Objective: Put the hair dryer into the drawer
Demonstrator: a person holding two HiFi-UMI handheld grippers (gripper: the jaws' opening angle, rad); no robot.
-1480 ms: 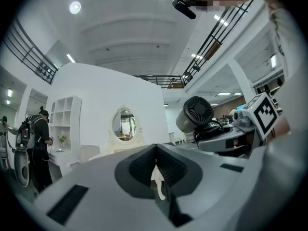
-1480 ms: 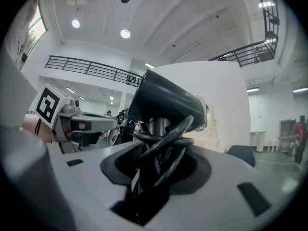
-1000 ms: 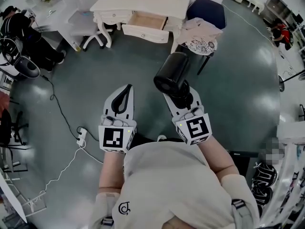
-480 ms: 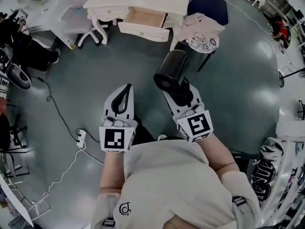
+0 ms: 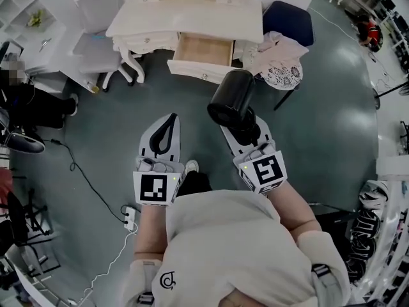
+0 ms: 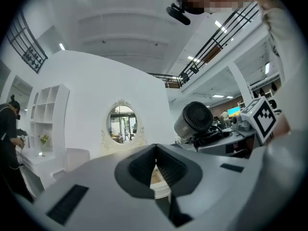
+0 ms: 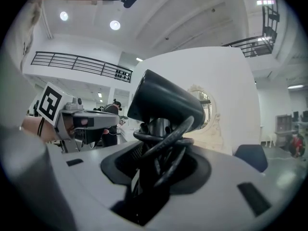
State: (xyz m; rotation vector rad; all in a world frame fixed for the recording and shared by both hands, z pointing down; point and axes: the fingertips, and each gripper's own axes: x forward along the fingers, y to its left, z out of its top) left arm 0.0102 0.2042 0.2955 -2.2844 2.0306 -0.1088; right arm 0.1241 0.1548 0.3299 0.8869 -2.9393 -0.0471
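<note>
The black hair dryer stands upright in my right gripper, which is shut on its handle and coiled cord; the barrel rises above the jaws. My left gripper is beside it on the left, shut, with its tips touching and nothing between them. From the left gripper view the dryer's rear grille shows at the right. The open wooden drawer juts out of the white dressing table, straight ahead of both grippers and apart from them.
A blue chair draped with white cloth stands right of the drawer. A white chair is on the left of the table, near shelves. A power strip with a cable lies on the floor at lower left. A person is at far left.
The dressing table and its open drawer have come nearer and sit more in line with the grippers. Both grippers keep the same pose, with the dryer still held.
</note>
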